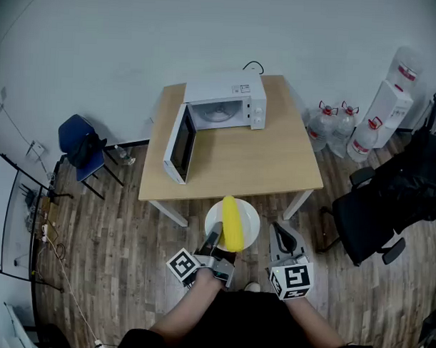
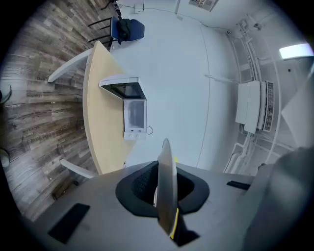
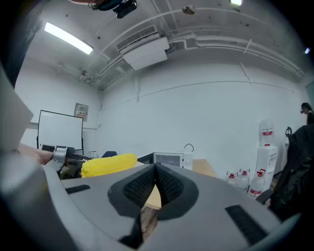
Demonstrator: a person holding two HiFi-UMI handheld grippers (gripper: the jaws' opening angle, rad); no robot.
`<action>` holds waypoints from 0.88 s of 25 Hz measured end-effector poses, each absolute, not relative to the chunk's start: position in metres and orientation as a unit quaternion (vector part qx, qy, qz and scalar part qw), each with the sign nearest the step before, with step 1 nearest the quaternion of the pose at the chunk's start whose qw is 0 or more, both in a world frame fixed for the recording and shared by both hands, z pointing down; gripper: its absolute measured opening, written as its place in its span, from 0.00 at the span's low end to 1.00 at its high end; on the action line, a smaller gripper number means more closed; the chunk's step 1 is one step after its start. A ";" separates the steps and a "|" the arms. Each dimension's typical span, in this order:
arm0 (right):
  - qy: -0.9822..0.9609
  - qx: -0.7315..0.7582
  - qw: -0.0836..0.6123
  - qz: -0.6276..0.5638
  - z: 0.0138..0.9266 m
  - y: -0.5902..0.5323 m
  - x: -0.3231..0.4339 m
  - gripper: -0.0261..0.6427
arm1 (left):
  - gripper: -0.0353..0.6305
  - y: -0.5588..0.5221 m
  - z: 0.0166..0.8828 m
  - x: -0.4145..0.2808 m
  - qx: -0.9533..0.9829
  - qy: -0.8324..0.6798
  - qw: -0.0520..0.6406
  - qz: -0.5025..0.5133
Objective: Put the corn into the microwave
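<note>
A yellow corn cob [image 1: 233,224] lies on a white plate [image 1: 251,219] held in the air short of the table's near edge. My left gripper [image 1: 214,238] is shut on the plate's near rim; in the left gripper view the plate [image 2: 167,186] stands edge-on between the pads. The white microwave [image 1: 224,106] sits at the far side of the wooden table [image 1: 254,160], its door [image 1: 179,143] swung wide open to the left. My right gripper [image 1: 279,233] hovers just right of the plate, shut with nothing in it [image 3: 155,172]. From there the corn [image 3: 109,164] shows at the left and the microwave [image 3: 170,159] straight ahead.
A blue chair [image 1: 80,147] stands left of the table. Several water bottles [image 1: 334,127] and white dispensers [image 1: 388,104] line the wall at the right. A black office chair [image 1: 385,204] is near the table's right front corner. The floor is wood planks.
</note>
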State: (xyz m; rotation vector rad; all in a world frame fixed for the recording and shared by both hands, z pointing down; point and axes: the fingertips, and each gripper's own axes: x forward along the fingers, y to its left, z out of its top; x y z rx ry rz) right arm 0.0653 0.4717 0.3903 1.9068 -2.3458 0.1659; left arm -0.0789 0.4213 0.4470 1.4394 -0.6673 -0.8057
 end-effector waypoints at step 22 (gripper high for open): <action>-0.781 0.621 0.049 0.045 0.411 0.427 0.091 0.13 | 0.09 0.356 0.464 -0.073 0.623 -0.285 0.634 -0.359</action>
